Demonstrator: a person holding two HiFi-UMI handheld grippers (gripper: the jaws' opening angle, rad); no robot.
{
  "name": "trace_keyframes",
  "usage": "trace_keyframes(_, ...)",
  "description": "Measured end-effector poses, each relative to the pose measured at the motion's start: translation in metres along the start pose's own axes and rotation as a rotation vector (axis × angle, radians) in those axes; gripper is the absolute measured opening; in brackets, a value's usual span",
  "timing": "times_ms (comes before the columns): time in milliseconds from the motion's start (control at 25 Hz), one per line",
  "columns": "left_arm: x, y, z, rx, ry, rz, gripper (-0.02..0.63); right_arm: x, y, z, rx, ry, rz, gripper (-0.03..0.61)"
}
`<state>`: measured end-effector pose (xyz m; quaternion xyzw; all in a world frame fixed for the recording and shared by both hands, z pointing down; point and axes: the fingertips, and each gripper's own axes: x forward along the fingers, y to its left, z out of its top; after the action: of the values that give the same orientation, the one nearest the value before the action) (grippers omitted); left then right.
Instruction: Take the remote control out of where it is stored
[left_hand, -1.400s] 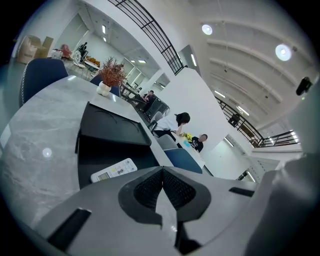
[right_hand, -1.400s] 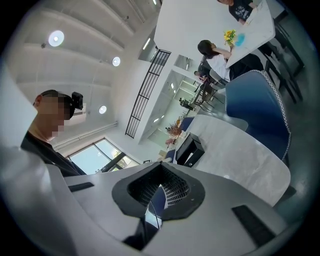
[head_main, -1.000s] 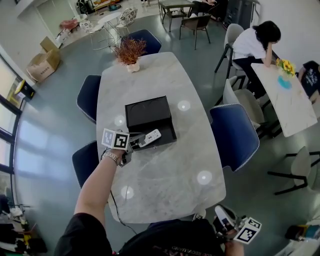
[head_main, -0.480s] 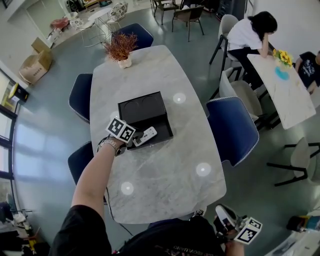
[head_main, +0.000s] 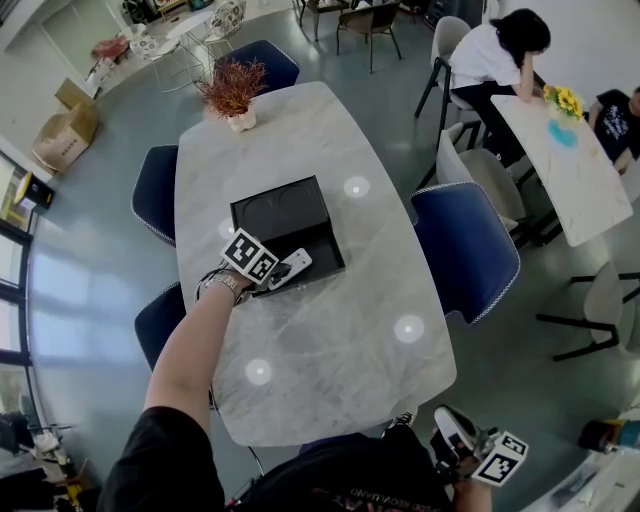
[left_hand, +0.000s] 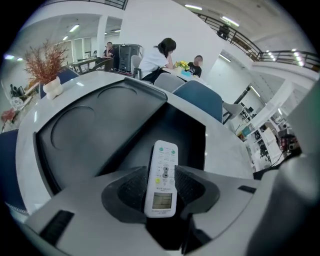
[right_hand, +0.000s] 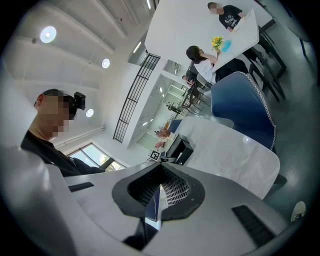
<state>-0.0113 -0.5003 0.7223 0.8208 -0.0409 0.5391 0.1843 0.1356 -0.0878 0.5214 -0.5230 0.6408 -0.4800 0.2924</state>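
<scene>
1. Left tongs (left_hand: 162, 174): jaws are opening, one pad on each side of the remote (left_hand: 164, 161). The pads do not look pressed on it, so I judge there is no grip yet.
2. Remote: white, face up, display end nearest the tongs, button end pointing into the box (left_hand: 100, 125). It lies in the low open recess at the box's near edge, beside the raised black lid panel with the round impression. Not lifted out.
3. Box sits flat on the table (head_main: 340, 330), roughly mid-table, towards the left side in the head view.
4. Right tongs (right_hand: 159, 192): pressed together, nothing between them, held low off the table's near right corner. Idle.
5. Step in hand, as I judge it: take hold of the remote.
   - Keep the jaws square to the remote's long sides and centred on the body.
   - Push in until the pads cover the display section, not just the end.
   - Close gently, since a smooth plastic shell could squirt forward under a skewed pinch.
   - Lift the near end first, then draw back and up so it clears the recess wall and lid edge.
6. Risk: dragging the box along. The right tongs could steady it if it slides.
</scene>
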Motion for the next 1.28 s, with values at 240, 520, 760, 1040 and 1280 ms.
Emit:
trace_keyframes(240, 0.010, 0.000, 0.000, 0.098, 0.086, 0.037, 0.166, 0.001, 0.000, 0.000, 0.005, -0.001, -0.010, 0.009)
trace_keyframes(520, 0.013, -0.005, -0.001, 0.136, 0.127, 0.021, 0.172, -0.001, -0.003, -0.001, 0.026, -0.011, -0.018, 0.009)
trace_keyframes(760, 0.021, -0.014, -0.001, 0.138, 0.140, -0.016, 0.172, 0.000, -0.007, -0.002, 0.040, -0.017, -0.023, 0.009)
trace_keyframes(1040, 0.034, -0.016, -0.001, 0.163, 0.159, -0.013, 0.172, 0.002, -0.011, 0.001, 0.046, -0.028, -0.029, 0.009)
trace_keyframes(1280, 0.037, -0.019, -0.001, 0.170, 0.161, -0.010, 0.139, 0.002, -0.012, 0.000, 0.053, -0.031, -0.032, 0.009)
